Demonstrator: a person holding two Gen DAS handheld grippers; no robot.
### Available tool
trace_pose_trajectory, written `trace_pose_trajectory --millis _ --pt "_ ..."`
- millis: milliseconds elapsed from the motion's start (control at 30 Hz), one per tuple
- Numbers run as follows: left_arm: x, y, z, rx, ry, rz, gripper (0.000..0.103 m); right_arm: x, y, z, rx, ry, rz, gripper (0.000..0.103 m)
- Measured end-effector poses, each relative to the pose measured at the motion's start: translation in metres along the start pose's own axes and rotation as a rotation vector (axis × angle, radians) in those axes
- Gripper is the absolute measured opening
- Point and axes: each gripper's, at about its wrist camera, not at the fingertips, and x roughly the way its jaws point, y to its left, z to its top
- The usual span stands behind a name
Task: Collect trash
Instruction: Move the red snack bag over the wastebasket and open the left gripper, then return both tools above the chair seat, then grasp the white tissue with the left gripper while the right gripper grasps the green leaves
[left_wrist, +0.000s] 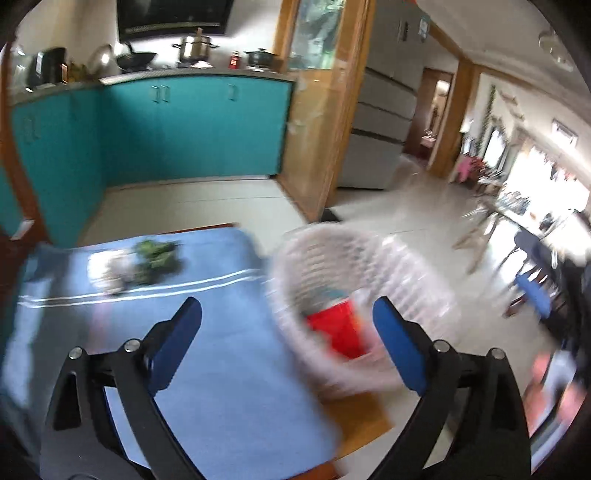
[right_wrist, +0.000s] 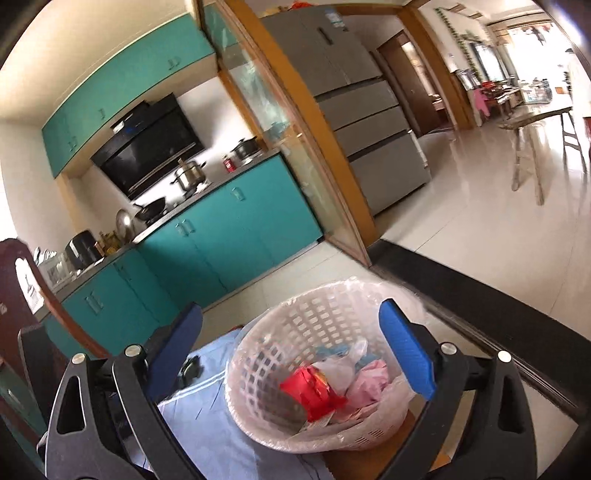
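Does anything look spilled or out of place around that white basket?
Nothing looks spilled. The basket stands at the table's corner with its wrappers inside. Only a greenish clump lies loose on the blue cloth, too blurred to identify.

Blue-clothed table (left_wrist: 229, 369) bears basket (right_wrist: 295, 435) and greens (left_wrist: 157, 258).

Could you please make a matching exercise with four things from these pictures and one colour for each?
Things:
1. basket
2. crumpled packet in the basket
3. cloth on the table
4. lower kitchen cabinets

Colours:
A. light blue
B. teal
C. white
D. red

Pairs: 1-C, 2-D, 3-A, 4-B
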Motion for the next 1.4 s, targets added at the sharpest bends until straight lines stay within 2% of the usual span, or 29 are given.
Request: trace_pose_trajectory --millis 167,267,400,500,600,700,867,1000,1100,1300,1400 --pt "-0.053 0.062 -0.04 -0.047 -0.014 0.109 0.097 0.005 0.029 -0.014 -0.079 0.064 0.059 0.094" --pt "-0.084 0.088 -0.059 -0.072 -0.07 0.17 0.099 0.009 0.055 -0.03 -0.172 0.116 0.09 0.094" --pt "-0.103 0.114 -0.074 -0.125 -0.118 0.246 0.099 0.014 0.095 -0.066 -0.33 0.225 0.145 0.094" --pt "-0.104 0.124 -0.078 -0.126 -0.103 0.235 0.099 0.015 0.121 -0.093 -0.43 0.31 0.197 0.094" --pt "-0.101 0.132 -0.083 -0.125 -0.086 0.267 0.099 0.009 0.141 -0.109 -0.507 0.293 0.202 0.094" --pt "-0.099 0.135 -0.084 -0.15 -0.07 0.243 0.099 0.009 0.146 -0.109 -0.494 0.29 0.204 0.094" --pt "-0.099 0.13 -0.087 -0.127 -0.058 0.238 0.099 0.014 0.146 -0.105 -0.48 0.294 0.197 0.094" --pt "-0.087 0.138 -0.075 -0.178 -0.048 0.216 0.099 0.013 0.14 -0.104 -0.467 0.292 0.199 0.094" --pt "-0.064 0.148 -0.055 -0.205 -0.033 0.198 0.099 0.019 0.139 -0.104 -0.449 0.307 0.201 0.094" --pt "0.027 0.178 0.003 -0.172 0.041 0.206 0.098 0.03 0.137 -0.107 -0.432 0.34 0.201 0.094" --pt "0.075 0.199 0.022 -0.2 0.091 0.194 0.089 0.034 0.135 -0.106 -0.424 0.355 0.204 0.094"
